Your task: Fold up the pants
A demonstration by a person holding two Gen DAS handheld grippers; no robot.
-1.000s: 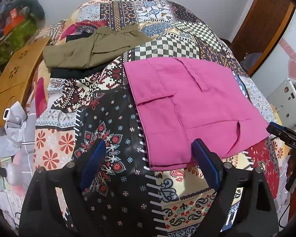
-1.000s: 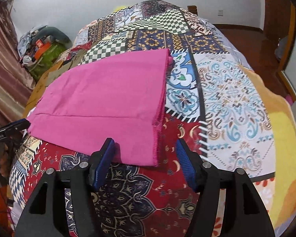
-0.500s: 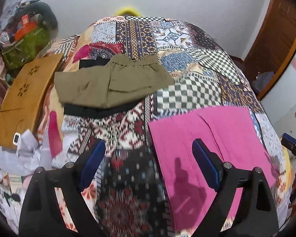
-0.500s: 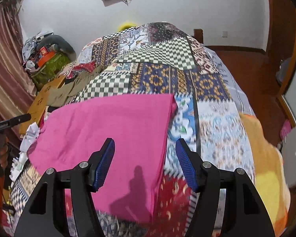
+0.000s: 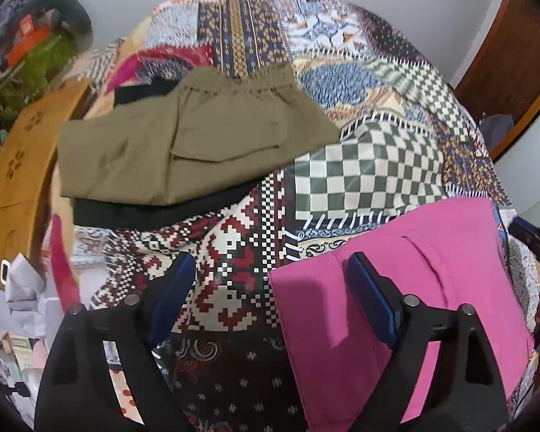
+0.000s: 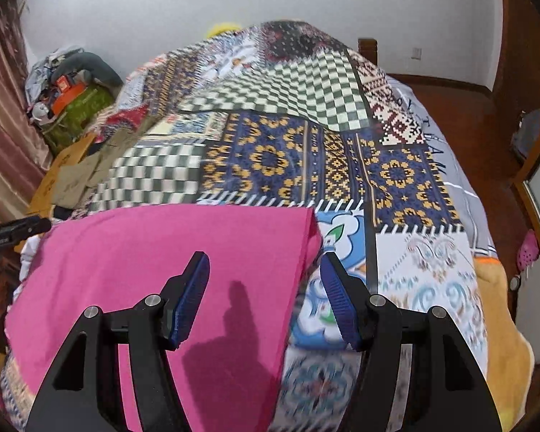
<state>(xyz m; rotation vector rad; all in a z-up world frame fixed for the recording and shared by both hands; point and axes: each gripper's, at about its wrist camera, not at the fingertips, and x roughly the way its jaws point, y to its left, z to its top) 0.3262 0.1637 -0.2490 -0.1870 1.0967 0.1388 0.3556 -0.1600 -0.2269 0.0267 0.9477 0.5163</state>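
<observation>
Pants (image 5: pixel 432 270), pink, folded flat, are straddled at opposite side edges by left gripper (image 5: pixel 270 280), empty and closing, and right gripper (image 6: pixel 266 288), parted and empty.

Soft, even indoor light fills both views, with no glare. The right gripper (image 6: pixel 264 300) throws a dark shadow onto the pink pants (image 6: pixel 154 270) at 6 o'clock. Motion blur smears the patchwork bedspread (image 6: pixel 342 165) near 5 o'clock and along the left wrist view's top. Fisheye bending bulges the bed, and black vignetting darkens every corner.
</observation>
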